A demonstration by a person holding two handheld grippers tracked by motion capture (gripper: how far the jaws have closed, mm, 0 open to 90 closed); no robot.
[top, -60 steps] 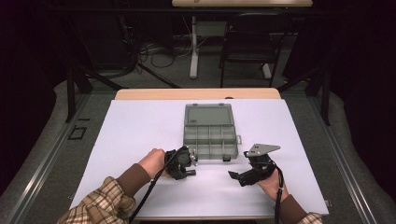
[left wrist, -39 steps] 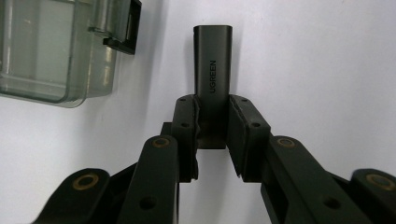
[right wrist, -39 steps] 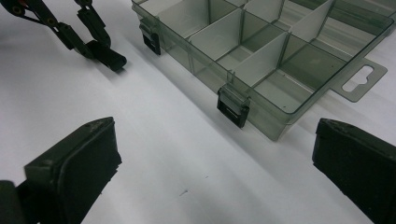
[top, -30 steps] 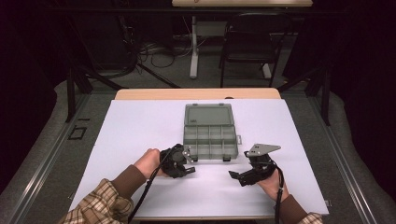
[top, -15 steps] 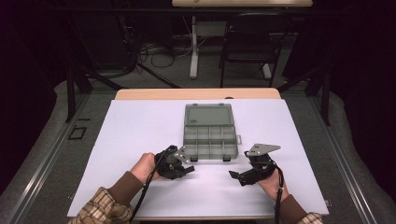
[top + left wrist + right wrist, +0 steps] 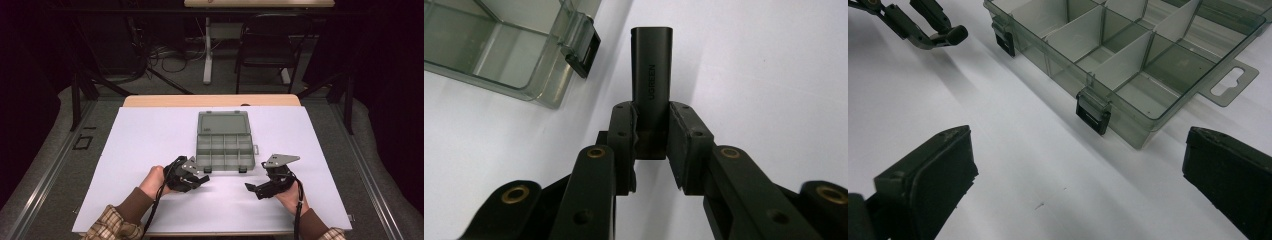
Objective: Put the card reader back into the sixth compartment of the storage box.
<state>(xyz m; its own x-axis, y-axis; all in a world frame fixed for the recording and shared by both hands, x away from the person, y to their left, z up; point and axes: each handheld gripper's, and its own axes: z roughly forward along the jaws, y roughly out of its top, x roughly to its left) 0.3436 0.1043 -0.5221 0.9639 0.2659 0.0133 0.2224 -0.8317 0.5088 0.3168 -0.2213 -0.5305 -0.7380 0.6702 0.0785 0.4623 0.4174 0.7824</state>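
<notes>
Slippage looks the main risk: the left gripper (image 6: 651, 145) pinches only the tail of one black UGREEN adapter (image 6: 651, 75), at seven o'clock from the single open compartment box (image 6: 225, 150); a tilt could drop it short. Right gripper (image 6: 256, 188), at five o'clock, stands spread and empty, two latches (image 6: 1093, 112) before it.

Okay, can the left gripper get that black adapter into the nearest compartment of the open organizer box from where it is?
Probably yes. The left gripper grips the black adapter beside the organizer box, whose lid is folded back, with bare table between.
</notes>
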